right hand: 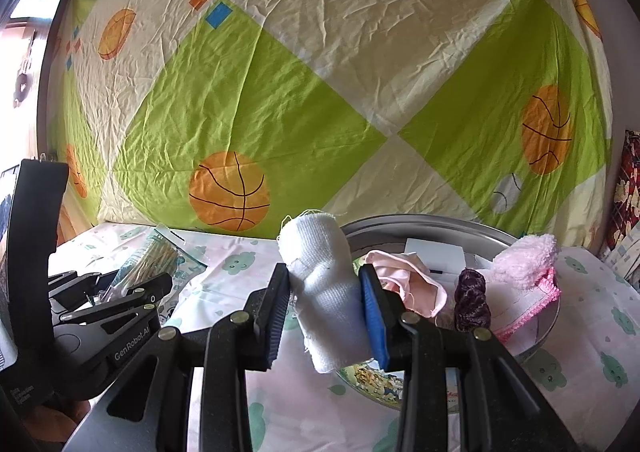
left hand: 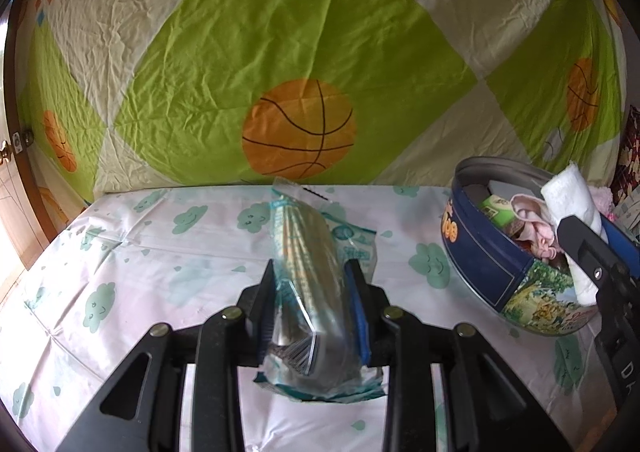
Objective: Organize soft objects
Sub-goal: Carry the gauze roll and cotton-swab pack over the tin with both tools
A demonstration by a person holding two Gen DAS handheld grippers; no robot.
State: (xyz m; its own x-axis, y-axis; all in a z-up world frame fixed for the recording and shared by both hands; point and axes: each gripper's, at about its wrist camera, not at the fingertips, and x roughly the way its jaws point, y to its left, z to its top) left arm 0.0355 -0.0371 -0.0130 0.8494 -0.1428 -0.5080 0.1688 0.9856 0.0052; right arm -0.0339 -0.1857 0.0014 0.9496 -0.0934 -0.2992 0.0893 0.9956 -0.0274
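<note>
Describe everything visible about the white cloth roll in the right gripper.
The white roll is a soft, waffle-textured cloth rolled into a stubby cylinder, with frayed threads at its top and lower edges. The right gripper pinches it at mid-length between a black pad and a blue pad, denting it slightly. It stands roughly upright, leaning a little left, above the near rim of the tin. In the left wrist view it shows over the tin's right side.

Basketball-print sheet (left hand: 304,51) (crumpled) behind cloud-print tabletop (left hand: 132,252)
</note>
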